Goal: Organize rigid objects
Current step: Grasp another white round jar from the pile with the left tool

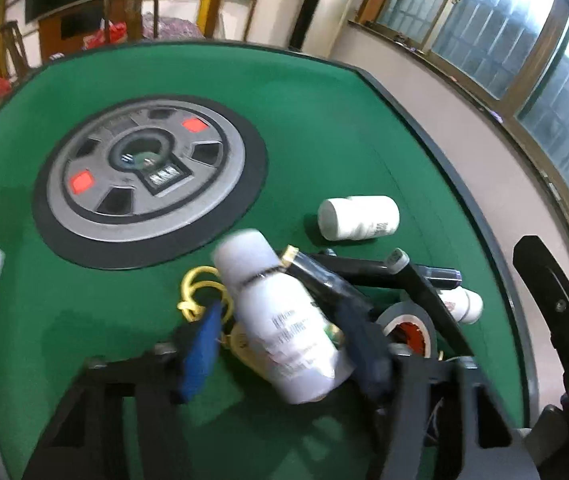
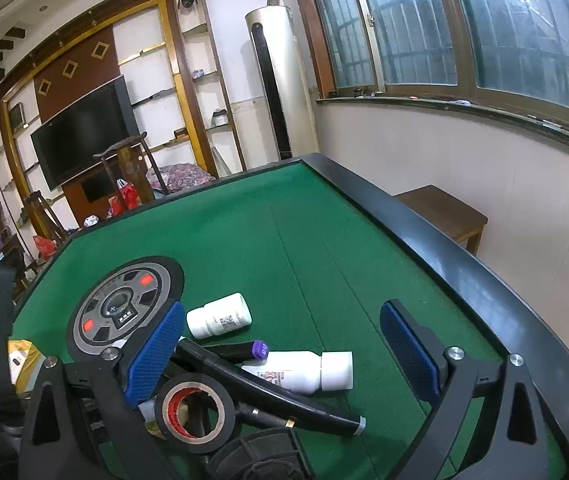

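My left gripper [image 1: 284,344] is shut on a white bottle [image 1: 284,320] and holds it tilted above a pile of objects. The pile has a roll of black tape [image 1: 408,326], a black pen-like tube [image 1: 424,292], a small white bottle [image 1: 464,304] and a yellow cord [image 1: 196,288]. Another white bottle [image 1: 358,217] lies on its side on the green table [image 1: 324,120]. My right gripper [image 2: 280,356] is open and empty above the pile: a white bottle [image 2: 304,370], a purple-capped marker [image 2: 240,350], the tape roll [image 2: 192,408] and the far bottle [image 2: 220,316].
A grey round dial [image 1: 144,176] sits in the middle of the table; it also shows in the right wrist view [image 2: 120,312]. The black table rim [image 2: 424,240] runs along the right. A wooden bench [image 2: 444,212] stands beyond it by the wall.
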The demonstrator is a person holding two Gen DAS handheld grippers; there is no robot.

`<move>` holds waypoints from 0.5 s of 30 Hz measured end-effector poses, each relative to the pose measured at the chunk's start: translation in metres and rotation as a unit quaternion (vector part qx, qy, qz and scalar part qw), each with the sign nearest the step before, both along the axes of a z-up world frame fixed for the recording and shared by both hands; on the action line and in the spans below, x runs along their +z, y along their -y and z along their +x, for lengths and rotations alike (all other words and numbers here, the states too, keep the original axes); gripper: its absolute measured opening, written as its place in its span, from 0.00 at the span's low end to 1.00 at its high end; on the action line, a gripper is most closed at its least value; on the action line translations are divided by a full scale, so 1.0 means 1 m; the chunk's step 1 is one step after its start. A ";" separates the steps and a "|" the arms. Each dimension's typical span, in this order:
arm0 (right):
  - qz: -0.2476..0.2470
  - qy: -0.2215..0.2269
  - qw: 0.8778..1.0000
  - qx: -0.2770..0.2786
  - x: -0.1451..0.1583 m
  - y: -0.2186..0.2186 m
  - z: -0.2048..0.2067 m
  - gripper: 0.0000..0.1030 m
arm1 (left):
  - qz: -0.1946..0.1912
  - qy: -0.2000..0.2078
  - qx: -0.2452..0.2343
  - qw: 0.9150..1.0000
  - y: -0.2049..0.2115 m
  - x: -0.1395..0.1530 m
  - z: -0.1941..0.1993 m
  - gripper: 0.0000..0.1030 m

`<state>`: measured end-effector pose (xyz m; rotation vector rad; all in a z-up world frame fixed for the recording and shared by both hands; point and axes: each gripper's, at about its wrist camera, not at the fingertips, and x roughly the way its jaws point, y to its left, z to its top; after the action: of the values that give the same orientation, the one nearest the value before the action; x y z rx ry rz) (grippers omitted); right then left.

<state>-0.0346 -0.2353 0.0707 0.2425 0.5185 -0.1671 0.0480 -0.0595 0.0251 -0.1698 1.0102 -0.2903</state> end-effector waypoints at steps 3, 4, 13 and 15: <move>-0.004 -0.003 1.000 -0.003 -0.002 -0.001 0.002 0.95 | -0.011 0.007 -0.003 1.000 -0.006 0.001 -0.003 0.42; -0.005 -0.005 1.000 -0.004 -0.003 -0.001 0.002 0.95 | -0.016 0.006 -0.002 1.000 -0.009 0.002 -0.004 0.42; -0.021 -0.016 1.000 -0.011 -0.006 -0.004 0.007 0.95 | -0.056 0.047 0.000 0.997 -0.056 0.034 -0.055 0.34; -0.022 -0.018 1.000 -0.012 -0.007 -0.003 0.008 0.95 | -0.052 0.067 -0.002 0.996 -0.069 0.045 -0.075 0.34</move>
<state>-0.0269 -0.2323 0.0633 0.2025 0.5478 -0.2067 -0.0266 0.0099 0.0698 -0.2387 0.8630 -0.3537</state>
